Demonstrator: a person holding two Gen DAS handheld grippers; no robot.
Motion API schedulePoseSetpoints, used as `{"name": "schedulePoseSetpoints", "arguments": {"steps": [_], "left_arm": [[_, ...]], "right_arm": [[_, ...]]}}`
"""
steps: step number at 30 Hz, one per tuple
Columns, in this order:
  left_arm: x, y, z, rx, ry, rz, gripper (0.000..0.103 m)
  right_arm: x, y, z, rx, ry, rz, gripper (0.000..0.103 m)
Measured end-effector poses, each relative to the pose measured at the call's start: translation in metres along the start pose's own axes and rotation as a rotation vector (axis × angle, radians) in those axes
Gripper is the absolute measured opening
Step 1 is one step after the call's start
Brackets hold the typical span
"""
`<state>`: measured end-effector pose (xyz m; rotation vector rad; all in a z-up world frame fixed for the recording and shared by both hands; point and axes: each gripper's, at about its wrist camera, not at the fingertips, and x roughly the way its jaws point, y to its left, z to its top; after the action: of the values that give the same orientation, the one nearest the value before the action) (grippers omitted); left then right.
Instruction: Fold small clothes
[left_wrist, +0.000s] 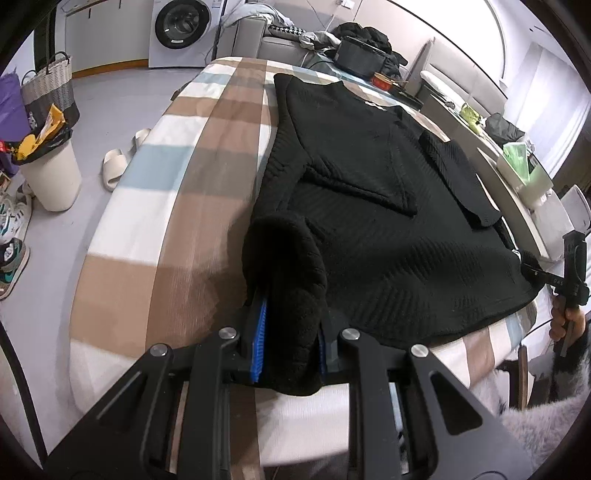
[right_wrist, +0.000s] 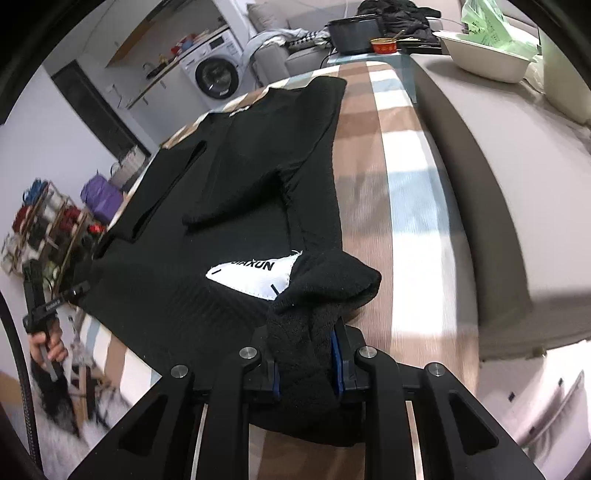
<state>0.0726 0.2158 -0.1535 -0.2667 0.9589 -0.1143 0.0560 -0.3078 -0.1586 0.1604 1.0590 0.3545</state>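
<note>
A black knit sweater lies flat on the checked cloth of a table, both sleeves folded inward across its body. My left gripper is shut on the sweater's near left hem corner, bunched black fabric between its blue pads. My right gripper is shut on the near right hem corner of the sweater, and a white label shows where that edge is turned up. Each view shows the other gripper at the far hem corner, the right gripper and the left gripper, each held by a hand.
A dark pot, a red can and a white bowl stand beyond the sweater's collar end. On the floor to the left are a white bin, slippers, a basket and a washing machine.
</note>
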Motion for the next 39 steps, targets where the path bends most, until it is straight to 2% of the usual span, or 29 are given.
{"name": "schedulePoseSetpoints", "arguments": {"steps": [4, 6, 9, 13, 19, 23, 24, 27, 39], "left_arm": [[-0.011, 0.001, -0.006, -0.022, -0.002, 0.007, 0.023], [-0.017, 0.005, -0.005, -0.047, -0.001, 0.008, 0.024], [-0.033, 0.010, -0.003, -0.082, -0.039, -0.001, 0.024], [-0.052, 0.015, 0.000, -0.119, -0.079, -0.009, 0.026], [-0.066, 0.009, 0.000, -0.101, -0.081, -0.020, 0.026], [-0.068, 0.004, 0.000, -0.097, -0.077, -0.022, 0.026], [-0.068, 0.004, 0.000, -0.097, -0.075, -0.023, 0.026], [-0.065, 0.003, 0.000, -0.093, -0.066, -0.020, 0.026], [-0.052, 0.001, -0.001, -0.094, -0.031, -0.011, 0.026]], "right_arm": [[-0.003, -0.004, -0.002, 0.017, -0.015, 0.002, 0.025], [-0.008, -0.012, 0.000, 0.061, -0.014, 0.010, 0.033], [-0.032, -0.015, -0.005, 0.089, -0.066, 0.026, 0.034], [-0.058, -0.023, -0.011, 0.120, -0.090, 0.061, 0.038], [-0.063, -0.021, -0.027, 0.130, -0.029, 0.229, 0.038], [-0.061, -0.009, -0.030, 0.102, -0.040, 0.272, 0.038], [-0.058, -0.006, -0.029, 0.097, -0.034, 0.278, 0.038], [-0.044, -0.001, -0.029, 0.088, 0.012, 0.223, 0.039], [-0.034, 0.001, -0.045, 0.045, 0.111, 0.253, 0.042]]}}
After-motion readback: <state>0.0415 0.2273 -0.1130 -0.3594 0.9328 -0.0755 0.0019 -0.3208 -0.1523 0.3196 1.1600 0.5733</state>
